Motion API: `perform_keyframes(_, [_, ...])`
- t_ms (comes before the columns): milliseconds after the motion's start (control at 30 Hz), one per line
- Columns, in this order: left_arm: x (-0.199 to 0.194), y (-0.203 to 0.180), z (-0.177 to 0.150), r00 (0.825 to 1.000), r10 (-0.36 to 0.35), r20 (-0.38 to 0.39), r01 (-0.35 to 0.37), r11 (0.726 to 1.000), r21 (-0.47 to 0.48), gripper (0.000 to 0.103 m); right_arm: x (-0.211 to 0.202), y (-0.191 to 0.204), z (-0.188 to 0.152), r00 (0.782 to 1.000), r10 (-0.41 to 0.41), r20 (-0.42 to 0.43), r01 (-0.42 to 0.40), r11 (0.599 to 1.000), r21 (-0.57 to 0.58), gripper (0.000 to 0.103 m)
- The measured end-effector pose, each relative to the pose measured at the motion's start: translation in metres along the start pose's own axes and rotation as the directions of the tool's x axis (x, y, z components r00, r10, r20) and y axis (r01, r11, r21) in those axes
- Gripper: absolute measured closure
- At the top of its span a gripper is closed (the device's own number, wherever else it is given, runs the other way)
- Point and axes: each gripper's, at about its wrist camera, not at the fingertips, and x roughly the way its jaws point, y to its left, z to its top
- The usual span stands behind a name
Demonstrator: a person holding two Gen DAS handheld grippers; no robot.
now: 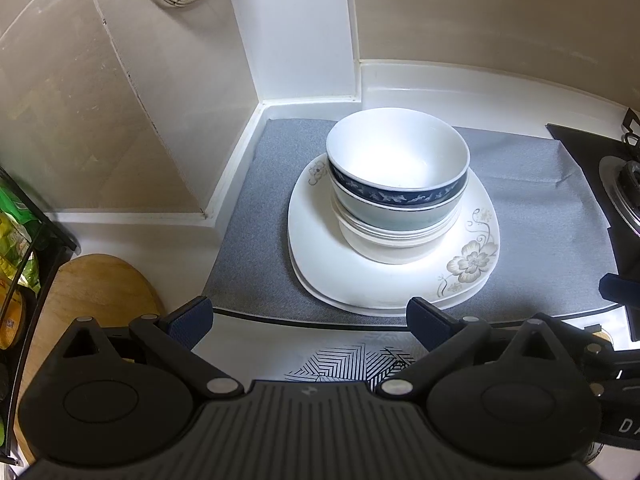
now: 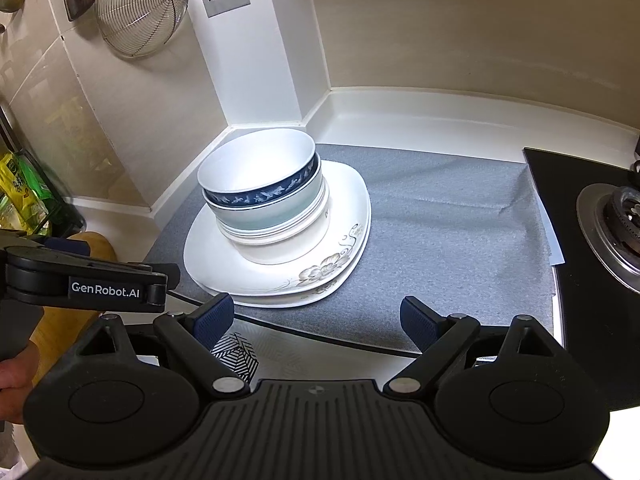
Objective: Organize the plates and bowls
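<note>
A: Where do the grippers stand?

B: The left gripper (image 1: 310, 320) and the right gripper (image 2: 316, 318) both gape wide with nothing between the jaws, low in each frame, short of the dishes.

A: And the dishes?

B: The bowls (image 1: 398, 184) sit nested on the plates (image 1: 400, 280), centre frame on the grey mat (image 1: 256, 240). Largest at the bottom likely keeps it steady.

A: Room to move?

B: Walls crowd the upper left; the stove (image 2: 612, 224) bounds the right. Open mat lies between on the desk (image 1: 256, 338).

black grippers (image 2: 316, 322) — blue ribbed pads (image 2: 212, 322), silver pivot screws, white "genrobot.ai" lettering
</note>
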Motion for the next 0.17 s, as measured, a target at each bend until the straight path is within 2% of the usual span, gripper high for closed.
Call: perform_keyframes(167, [-0.0005, -0.002, 0.0009, 1.0, 0.0, 0.015, -0.001, 1.0, 0.014, 0.0, 0.0012, -0.0014, 0.0014, 1.0, 0.003, -0.002, -0.003, 1.0, 0.001, 0.012])
